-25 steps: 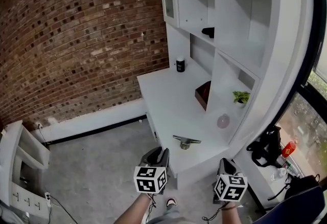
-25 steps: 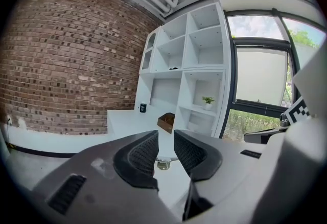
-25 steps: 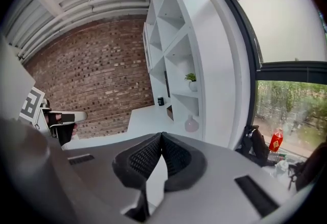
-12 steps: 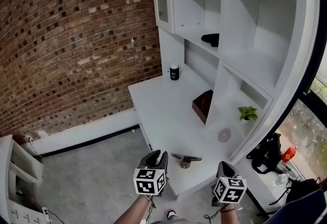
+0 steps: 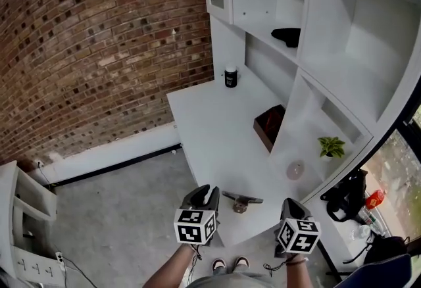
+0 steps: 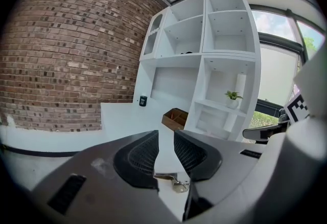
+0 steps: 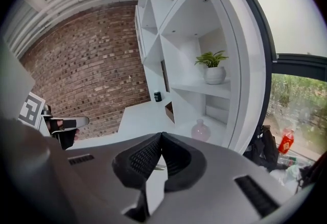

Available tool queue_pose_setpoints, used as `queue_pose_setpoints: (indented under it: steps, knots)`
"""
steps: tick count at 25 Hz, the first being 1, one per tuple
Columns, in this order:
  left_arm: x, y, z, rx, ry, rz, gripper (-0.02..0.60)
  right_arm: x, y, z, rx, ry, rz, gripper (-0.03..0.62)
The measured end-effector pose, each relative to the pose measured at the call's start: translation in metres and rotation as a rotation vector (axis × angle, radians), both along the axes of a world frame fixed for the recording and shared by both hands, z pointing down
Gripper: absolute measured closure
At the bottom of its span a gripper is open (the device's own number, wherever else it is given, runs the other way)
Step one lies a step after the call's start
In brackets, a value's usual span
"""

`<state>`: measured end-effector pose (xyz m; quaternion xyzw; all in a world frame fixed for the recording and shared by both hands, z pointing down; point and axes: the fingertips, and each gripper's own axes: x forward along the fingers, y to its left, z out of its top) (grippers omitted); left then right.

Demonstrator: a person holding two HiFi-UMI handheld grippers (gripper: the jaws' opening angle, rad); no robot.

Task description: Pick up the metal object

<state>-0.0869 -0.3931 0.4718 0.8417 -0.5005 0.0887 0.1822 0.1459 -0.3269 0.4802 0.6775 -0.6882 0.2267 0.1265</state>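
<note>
Since a second ago the person has stepped up to the white desk (image 5: 217, 129), so the metal object (image 5: 241, 201) now sits just ahead of the grippers rather than well clear of them, and the shelving fills more of the head view. It lies flat on the desk close to the near edge, between the two grippers and closer to the left one, untouched. The left gripper (image 5: 202, 196) is held low at that near edge and aimed along the desk, which looks like lining up for the grasp; its dark ribbed fingers (image 6: 143, 159) stand a little apart with nothing between them, and the left gripper view shows the metal piece (image 6: 171, 181) through the gap, beyond the tips and slightly low. The right gripper (image 5: 291, 209) waits off the desk's near right corner, probably just kept out of the way; its fingers (image 7: 176, 156) are pressed together at the tips and hold nothing. Judging by the gap, the left jaws may need to spread wider before going forward and down over the object.
</note>
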Motion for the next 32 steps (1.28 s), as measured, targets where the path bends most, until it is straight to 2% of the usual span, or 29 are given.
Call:
queue_pose_setpoints:
  steps: [5, 9, 15, 20, 32]
  knots:
    - [0.000, -0.003, -0.003, -0.001, -0.002, -0.005, 0.492, -0.004, -0.017, 0.001, -0.005, 0.006, -0.046, 0.592]
    - [0.003, -0.003, 0.003, -0.009, -0.047, 0.016, 0.492, -0.001, -0.016, 0.009, -0.030, 0.004, -0.055, 0.592]
    - [0.019, 0.004, 0.020, -0.035, -0.145, 0.122, 0.492, 0.011, -0.007, 0.021, -0.061, -0.004, -0.033, 0.592]
    - [0.031, 0.012, 0.039, -0.101, -0.162, 0.197, 0.492, 0.026, 0.007, 0.035, -0.091, -0.023, 0.011, 0.592]
    - [0.055, 0.021, 0.101, -0.193, -0.290, 0.377, 0.492, 0.061, 0.045, 0.096, -0.177, -0.071, 0.134, 0.592]
